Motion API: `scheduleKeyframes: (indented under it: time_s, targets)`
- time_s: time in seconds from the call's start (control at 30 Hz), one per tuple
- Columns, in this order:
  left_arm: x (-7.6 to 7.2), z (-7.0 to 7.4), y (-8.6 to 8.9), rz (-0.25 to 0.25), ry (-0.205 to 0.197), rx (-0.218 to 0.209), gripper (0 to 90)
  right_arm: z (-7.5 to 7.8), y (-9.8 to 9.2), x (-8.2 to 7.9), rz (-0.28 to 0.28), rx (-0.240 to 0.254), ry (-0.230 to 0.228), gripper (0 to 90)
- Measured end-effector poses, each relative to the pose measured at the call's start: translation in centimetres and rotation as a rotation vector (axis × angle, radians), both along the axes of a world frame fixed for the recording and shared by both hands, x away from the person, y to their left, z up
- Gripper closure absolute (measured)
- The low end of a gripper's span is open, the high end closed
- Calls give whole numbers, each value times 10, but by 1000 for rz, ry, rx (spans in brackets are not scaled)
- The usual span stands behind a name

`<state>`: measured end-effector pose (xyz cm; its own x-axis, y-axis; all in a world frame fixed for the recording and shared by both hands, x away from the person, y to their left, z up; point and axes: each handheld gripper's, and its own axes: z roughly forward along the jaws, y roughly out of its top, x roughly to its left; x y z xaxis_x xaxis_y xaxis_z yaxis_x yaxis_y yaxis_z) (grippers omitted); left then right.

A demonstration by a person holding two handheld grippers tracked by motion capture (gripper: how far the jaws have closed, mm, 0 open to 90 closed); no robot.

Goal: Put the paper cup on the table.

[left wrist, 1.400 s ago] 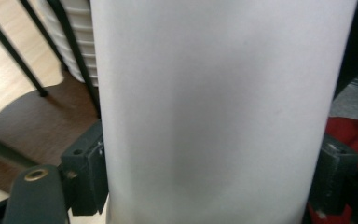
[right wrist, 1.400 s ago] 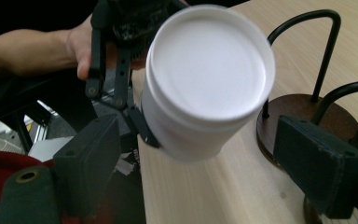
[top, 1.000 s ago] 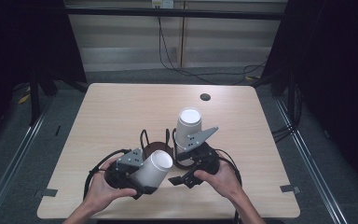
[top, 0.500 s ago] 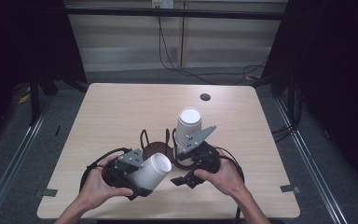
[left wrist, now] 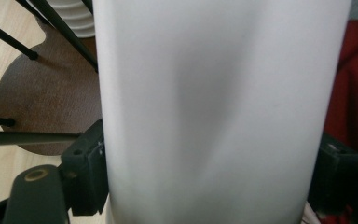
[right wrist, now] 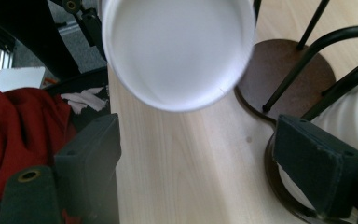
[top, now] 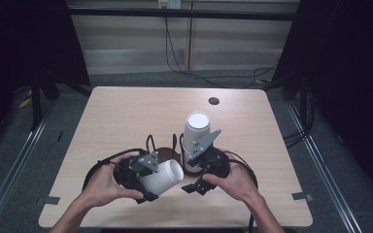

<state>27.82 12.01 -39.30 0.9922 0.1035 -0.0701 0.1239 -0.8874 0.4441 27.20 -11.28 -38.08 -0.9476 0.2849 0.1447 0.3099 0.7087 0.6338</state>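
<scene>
Hands at the near edge of a pale wooden surface (top: 126, 111) work two claws around a wire cup holder. Left claw (top: 148, 182) is clamped on a white paper cup (top: 162, 177), which lies tilted on its side above the surface, its open mouth turned toward the right hand; in the left gripper view the cup's wall (left wrist: 214, 112) stands between the two black pads, both pressed against it. Right claw (top: 194, 162) stands with its jaws apart, holding nothing: in the right gripper view bare wood shows between the pads, and the held cup's open mouth (right wrist: 177, 51) hangs just ahead of them. A stack of white cups (top: 196, 136) stands upright in the holder, just behind the right claw. The holder's round brown base (right wrist: 289, 74) rests on the surface with thin black wire uprights (right wrist: 307, 70) rising from it, between the two claws in the high view. A small dark round hole (top: 213, 101) sits in the surface near its far edge, well apart from the work.
</scene>
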Motion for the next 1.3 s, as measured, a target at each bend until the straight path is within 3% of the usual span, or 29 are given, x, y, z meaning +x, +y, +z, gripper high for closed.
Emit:
scheduleKeyframes:
  time_s: [0.13, 0.3, 0.4, 0.63, 0.7, 0.77, 1.03, 1.17, 1.27, 1.3]
  targets:
    - [-1, -1, -6, -14, 11, 19, 185, -6, 3, 0, 22, -7, 24, 157]
    - [-5, -5, -13, -51, 3, 75, 185, -9, 8, -1, 57, -30, 35, 155]
    - [-6, -6, -14, -53, 1, 74, 185, -11, 12, -3, 63, -56, 33, 155]
    - [-12, -11, -17, -71, 2, 124, 185, -22, 26, -8, 123, -160, 62, 201]
    - [-14, -13, -19, -80, 1, 136, 185, -22, 27, -8, 132, -166, 65, 204]
    - [-15, -15, -21, -87, 0, 143, 184, -23, 29, -8, 146, -163, 55, 204]
    - [-16, -21, -27, -101, 20, 148, 184, -26, 33, -8, 160, -124, 89, 183]
    - [-16, -22, -27, -106, 31, 136, 184, -27, 36, -10, 155, -134, 91, 159]
    - [-16, -22, -27, -107, 33, 130, 184, -28, 37, -9, 180, -111, 89, 159]
    - [-16, -22, -27, -103, 33, 124, 184, -28, 37, -10, 175, -118, 106, 160]
